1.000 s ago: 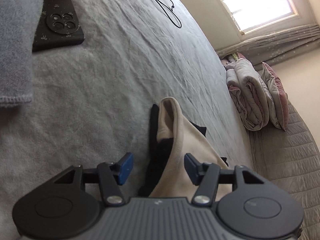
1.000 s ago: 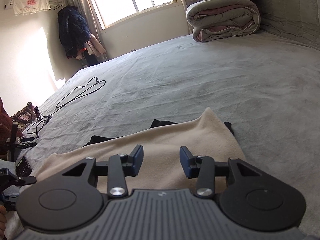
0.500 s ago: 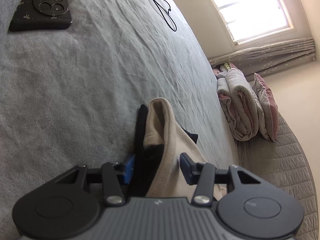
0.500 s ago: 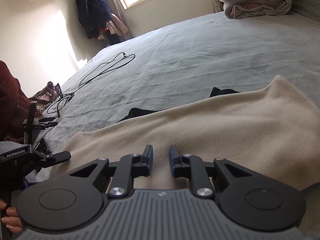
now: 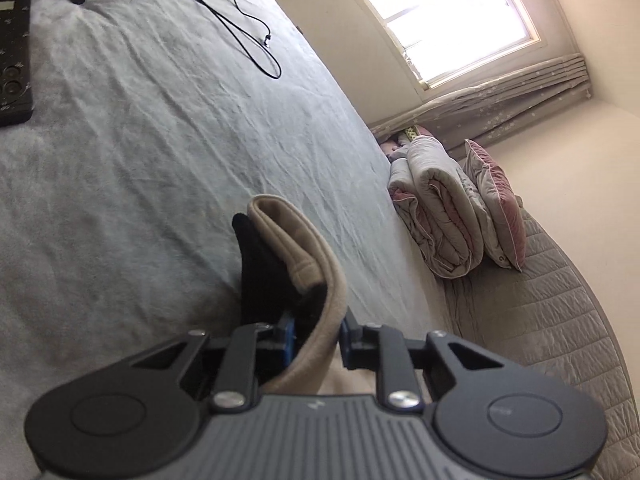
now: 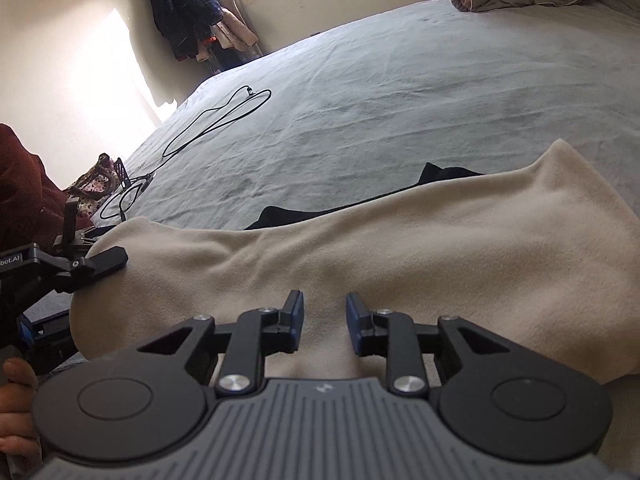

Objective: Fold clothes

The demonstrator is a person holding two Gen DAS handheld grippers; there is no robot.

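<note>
A beige fleece garment (image 5: 304, 248) with black cloth (image 5: 264, 280) under it lies on the grey bed sheet (image 5: 160, 140). My left gripper (image 5: 318, 336) has the garment's folded edge between its blue pads, raised off the bed, and its jaws are closing on it. In the right wrist view the garment (image 6: 400, 248) spreads wide, and the left gripper's upper finger (image 6: 100, 262) rests on its left end. My right gripper (image 6: 326, 314) hovers low over the near middle of the beige cloth. Its jaws are opening, and no cloth is pinched between the pads.
A phone in a black case (image 5: 14, 60) and a looped black cable (image 5: 248, 40) lie on the far sheet. A rolled duvet (image 5: 440, 208) and pink pillow (image 5: 496, 200) sit at the bed's head. A person's hand (image 6: 16, 400) and dark red sleeve (image 6: 20, 184) are at the left.
The left jaws closed around the garment's folded edge and lifted it. The right jaws narrowed, then widened again, as that gripper slid further over the beige cloth.
</note>
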